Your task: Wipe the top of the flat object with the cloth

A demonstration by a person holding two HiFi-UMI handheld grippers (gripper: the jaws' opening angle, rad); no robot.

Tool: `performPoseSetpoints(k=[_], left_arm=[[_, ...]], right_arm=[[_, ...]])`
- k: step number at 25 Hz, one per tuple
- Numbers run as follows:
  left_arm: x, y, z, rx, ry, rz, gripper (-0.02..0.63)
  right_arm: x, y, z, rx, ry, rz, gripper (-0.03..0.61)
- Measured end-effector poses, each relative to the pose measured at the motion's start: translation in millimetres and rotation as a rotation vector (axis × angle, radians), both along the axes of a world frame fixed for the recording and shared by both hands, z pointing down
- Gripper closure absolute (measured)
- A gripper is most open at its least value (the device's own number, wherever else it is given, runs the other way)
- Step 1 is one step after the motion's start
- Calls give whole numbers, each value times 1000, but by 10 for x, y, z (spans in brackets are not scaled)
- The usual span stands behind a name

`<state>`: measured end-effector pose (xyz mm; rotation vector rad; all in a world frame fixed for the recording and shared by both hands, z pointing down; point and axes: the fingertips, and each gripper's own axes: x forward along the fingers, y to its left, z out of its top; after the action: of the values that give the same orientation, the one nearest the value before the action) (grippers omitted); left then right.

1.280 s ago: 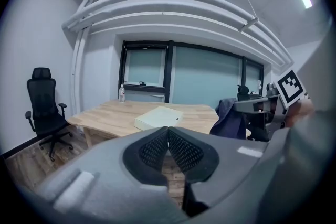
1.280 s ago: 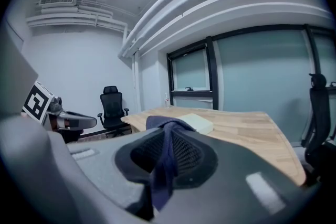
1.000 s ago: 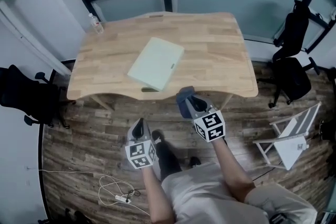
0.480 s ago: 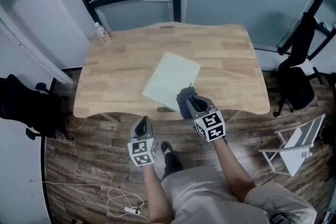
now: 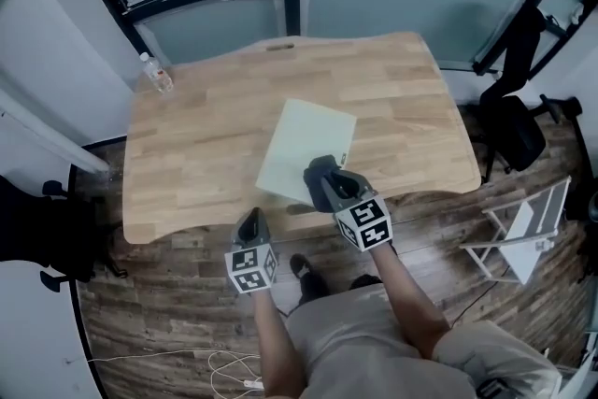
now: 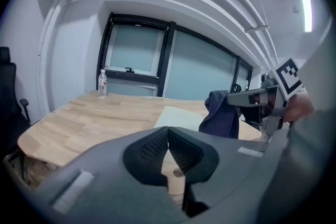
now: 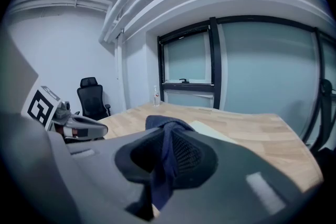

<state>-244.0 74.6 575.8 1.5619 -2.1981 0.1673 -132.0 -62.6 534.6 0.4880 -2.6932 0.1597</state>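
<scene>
- Head view: the pale flat board (image 5: 304, 140) lies on the wooden table (image 5: 196, 154), toward its near edge. Its long axis runs from near to far and leans a little to the right at the far end.
- The right gripper (image 5: 329, 187) hangs over the board's near right corner, jaws clamped on a dark blue cloth (image 5: 313, 171) that bunches and droops from them. No view settles whether the cloth touches the board yet.
- From that gripper, the bare top of the board stretches away to the far left, so my guess is the wipe should travel that way, along the long axis.
- The left gripper (image 5: 249, 224) sits off the table's near edge, left of the board and farther from it than the right. Its jaws are pressed together with nothing between them.
- A small clear bottle (image 5: 156, 73) stands upright at the table's far left corner, well apart from the board. I cannot tell what is in it.
</scene>
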Motion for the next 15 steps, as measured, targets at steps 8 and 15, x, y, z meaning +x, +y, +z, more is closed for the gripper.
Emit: performPoseSetpoints(k=[8,15], left_arm=[[-190,-175,356,-34,51,73,605],[-243,-512,464,-51,58,145,606]], right_arm=[[-287,156,214,10,48,-20,534],[-496,-3,267,7,51,-40,534]])
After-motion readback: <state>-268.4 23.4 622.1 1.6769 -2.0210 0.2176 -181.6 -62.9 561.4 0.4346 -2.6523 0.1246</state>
